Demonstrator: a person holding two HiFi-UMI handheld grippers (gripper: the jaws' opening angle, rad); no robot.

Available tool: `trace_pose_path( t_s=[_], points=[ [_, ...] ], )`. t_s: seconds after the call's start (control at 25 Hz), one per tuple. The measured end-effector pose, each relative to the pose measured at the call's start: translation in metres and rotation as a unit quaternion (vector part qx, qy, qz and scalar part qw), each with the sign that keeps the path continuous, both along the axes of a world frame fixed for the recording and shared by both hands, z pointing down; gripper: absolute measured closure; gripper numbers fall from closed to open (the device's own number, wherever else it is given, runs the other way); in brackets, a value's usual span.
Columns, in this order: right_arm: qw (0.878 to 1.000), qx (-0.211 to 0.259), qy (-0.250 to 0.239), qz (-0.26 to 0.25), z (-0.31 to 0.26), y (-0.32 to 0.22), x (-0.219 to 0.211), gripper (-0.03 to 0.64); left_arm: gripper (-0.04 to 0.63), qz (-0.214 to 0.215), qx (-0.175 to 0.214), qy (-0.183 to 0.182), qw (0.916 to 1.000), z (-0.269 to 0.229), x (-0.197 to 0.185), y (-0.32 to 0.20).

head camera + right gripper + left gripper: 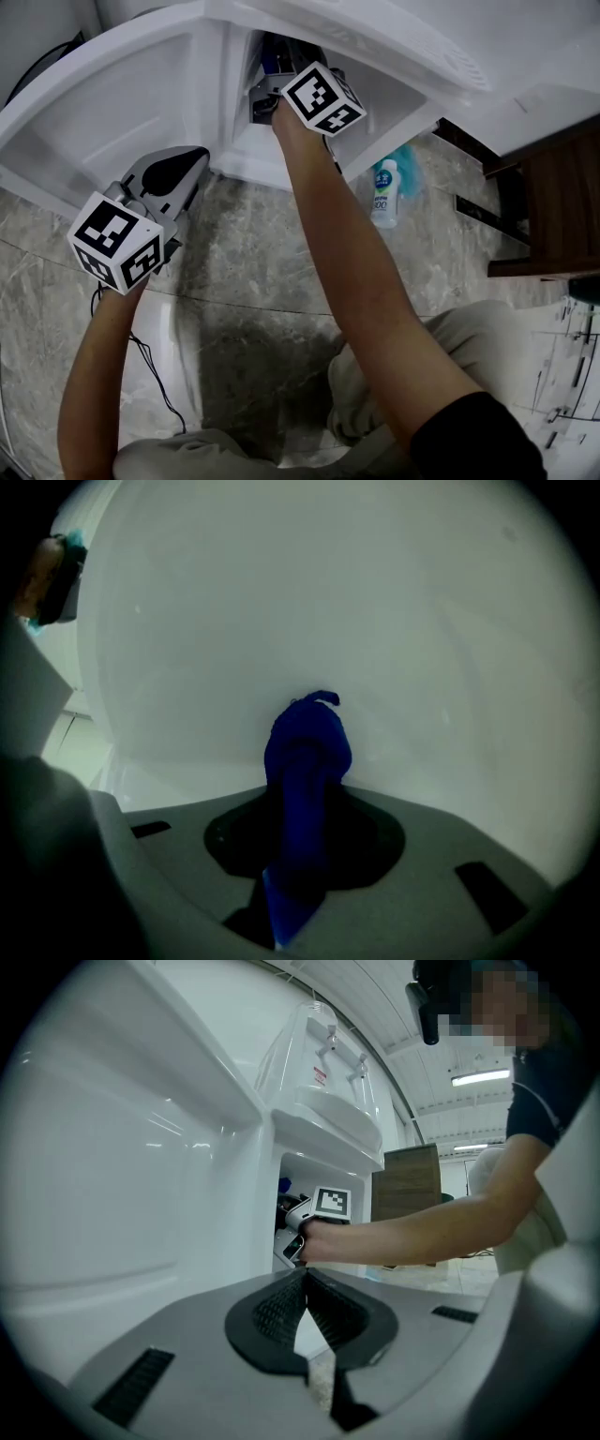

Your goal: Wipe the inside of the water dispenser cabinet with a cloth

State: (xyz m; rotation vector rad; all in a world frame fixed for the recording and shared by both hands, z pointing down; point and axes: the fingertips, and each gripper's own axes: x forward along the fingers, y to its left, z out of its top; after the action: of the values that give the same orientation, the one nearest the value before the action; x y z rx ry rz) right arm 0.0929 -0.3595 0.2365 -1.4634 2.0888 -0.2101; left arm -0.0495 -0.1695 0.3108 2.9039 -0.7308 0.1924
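In the head view, the person's right arm reaches into the open cabinet (246,141) at the foot of the water dispenser (394,37). The right gripper (269,92) is inside the opening, and only its marker cube stands at the mouth. The left gripper (190,161) waits outside, low, near the edge of the opened door (112,103); whether it touches the door cannot be told. A white bottle (383,192) is on the marble floor (262,272), to the right of the cabinet.

In the left gripper view, the left gripper (305,1285) has its jaws closed together with nothing between them. Beyond it, the right gripper (298,1227) is seen inside the cabinet (292,1171), beside the white door (122,1147).

In the right gripper view, the right gripper (305,794) is clamped on the blue cloth (307,742), which is bunched and sticks out past the jaws. The end of the cloth is at the white inner wall (375,621), apparently touching it.

The wiping itself seems to be in hand, on a wall inside the cabinet. The next move probably calls for keeping the cloth pressed on the surface while it sweeps across, with a firm grip so that the cloth does not slip out.
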Motion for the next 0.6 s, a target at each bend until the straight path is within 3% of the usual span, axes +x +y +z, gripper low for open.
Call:
trace_pose_path(
  t_s=[0.36, 0.6],
  points=[
    [0.993, 0.052, -0.087, -0.059, -0.025, -0.002, -0.003, 0.531, 0.588, 0.004, -0.006, -0.006, 1.0000, -0.003, -0.005, 0.006],
    [0.992, 0.057, -0.100, -0.060, -0.024, 0.000, 0.000, 0.531, 0.588, -0.009, -0.006, 0.014, 0.9998, -0.007, -0.015, 0.005]
  ],
)
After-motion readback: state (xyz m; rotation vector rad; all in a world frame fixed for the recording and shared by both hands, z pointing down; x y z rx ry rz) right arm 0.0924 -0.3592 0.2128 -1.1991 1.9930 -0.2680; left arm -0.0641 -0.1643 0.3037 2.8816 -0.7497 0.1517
